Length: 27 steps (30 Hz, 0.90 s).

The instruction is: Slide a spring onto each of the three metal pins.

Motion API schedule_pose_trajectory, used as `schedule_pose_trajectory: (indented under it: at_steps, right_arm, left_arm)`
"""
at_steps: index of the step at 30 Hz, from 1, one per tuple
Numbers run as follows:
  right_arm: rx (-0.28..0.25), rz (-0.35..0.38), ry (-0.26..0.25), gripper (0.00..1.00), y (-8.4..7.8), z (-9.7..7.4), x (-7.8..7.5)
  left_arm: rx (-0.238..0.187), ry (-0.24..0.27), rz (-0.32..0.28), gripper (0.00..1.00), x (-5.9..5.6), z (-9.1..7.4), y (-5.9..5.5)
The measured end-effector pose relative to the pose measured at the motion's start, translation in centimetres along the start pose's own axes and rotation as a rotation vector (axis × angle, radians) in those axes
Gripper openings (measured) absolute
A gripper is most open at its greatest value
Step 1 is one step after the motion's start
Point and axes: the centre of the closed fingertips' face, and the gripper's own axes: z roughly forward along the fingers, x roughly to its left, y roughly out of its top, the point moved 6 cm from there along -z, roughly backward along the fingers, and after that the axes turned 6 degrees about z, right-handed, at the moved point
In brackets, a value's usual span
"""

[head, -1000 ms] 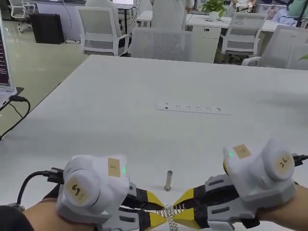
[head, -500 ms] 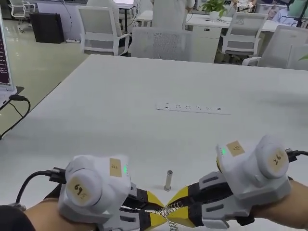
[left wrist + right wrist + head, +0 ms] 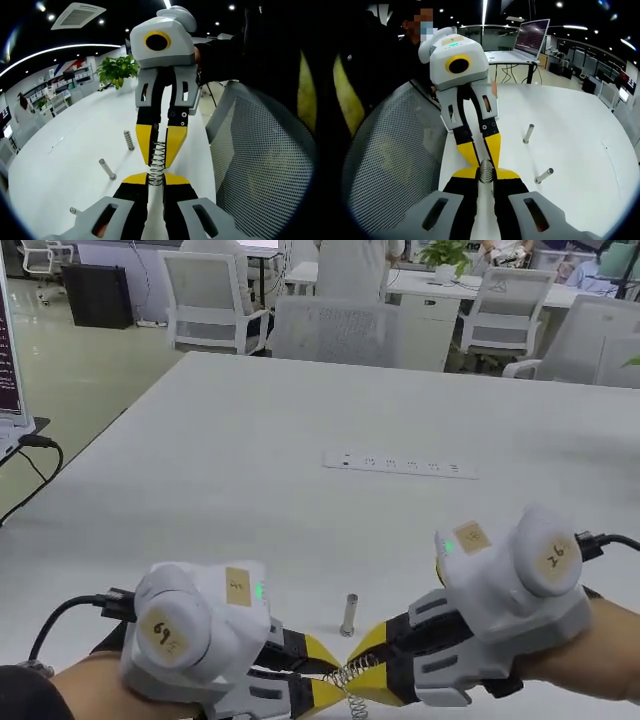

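A thin metal spring [image 3: 350, 674] hangs between the yellow tips of both grippers, low at the table's near edge. My left gripper [image 3: 325, 681] is shut on one end and my right gripper [image 3: 368, 664] on the other. In the left gripper view the spring [image 3: 158, 159] runs from my left gripper [image 3: 156, 179] up into the facing right gripper's jaws. From my right gripper [image 3: 486, 173] the spring [image 3: 486, 170] shows end-on. A bare metal pin [image 3: 349, 615] stands just beyond the tips. Another pin [image 3: 129, 140] carries a spring, and a bare pin [image 3: 106, 169] stands near it.
A white power strip [image 3: 400, 464] lies mid-table. Office chairs [image 3: 210, 302] line the far edge. A laptop [image 3: 6, 380] and black cable [image 3: 40, 455] sit at the left. A mesh chair back [image 3: 260, 150] is close behind the near table edge.
My right gripper has shifted left and risen a little, and the spring between the tips now lies tilted. The left gripper has hardly moved.
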Motion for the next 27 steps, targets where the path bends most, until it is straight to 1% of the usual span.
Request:
schedule_pose_trajectory:
  at_steps: [2, 5, 6, 7, 11, 13, 18, 22, 27]
  right_arm:
    - [0.019, 0.005, 0.004, 0.08, 0.1, 0.0, -0.1]
    - [0.049, -0.011, 0.01, 0.08, 0.3, -0.1, 0.0]
    - [0.052, -0.012, 0.01, 0.08, 0.3, -0.1, 0.0]
    - [0.072, -0.018, 0.012, 0.08, 0.4, 0.0, 0.1]
    - [0.124, -0.03, 0.016, 0.08, 0.6, 0.1, 0.1]
    - [0.149, -0.047, 0.019, 0.08, 0.7, 0.2, 0.1]
    - [0.233, -0.103, 0.024, 0.08, 1.2, 0.4, 0.2]
    - [0.278, -0.135, 0.026, 0.08, 1.5, 0.5, 0.3]
    - [0.325, -0.152, 0.037, 0.08, 1.7, 0.5, 0.4]
  left_arm:
    - [-0.002, 0.002, -0.002, 0.03, 0.0, 0.0, 0.0]
    - [-0.005, 0.0, -0.01, 0.03, 0.0, 0.0, 0.1]
    - [-0.006, -0.001, -0.014, 0.03, 0.0, 0.1, 0.1]
    - [-0.006, -0.002, -0.016, 0.03, 0.0, 0.1, 0.1]
    - [-0.006, 0.0, -0.023, 0.03, 0.0, 0.1, 0.0]
    - [-0.006, 0.0, -0.029, 0.03, 0.0, 0.2, -0.1]
    - [-0.005, -0.003, -0.03, 0.03, -0.1, 0.2, 0.0]
    - [-0.008, -0.003, -0.031, 0.03, -0.1, 0.2, 0.0]
    - [-0.011, -0.007, -0.031, 0.03, -0.2, 0.3, 0.0]
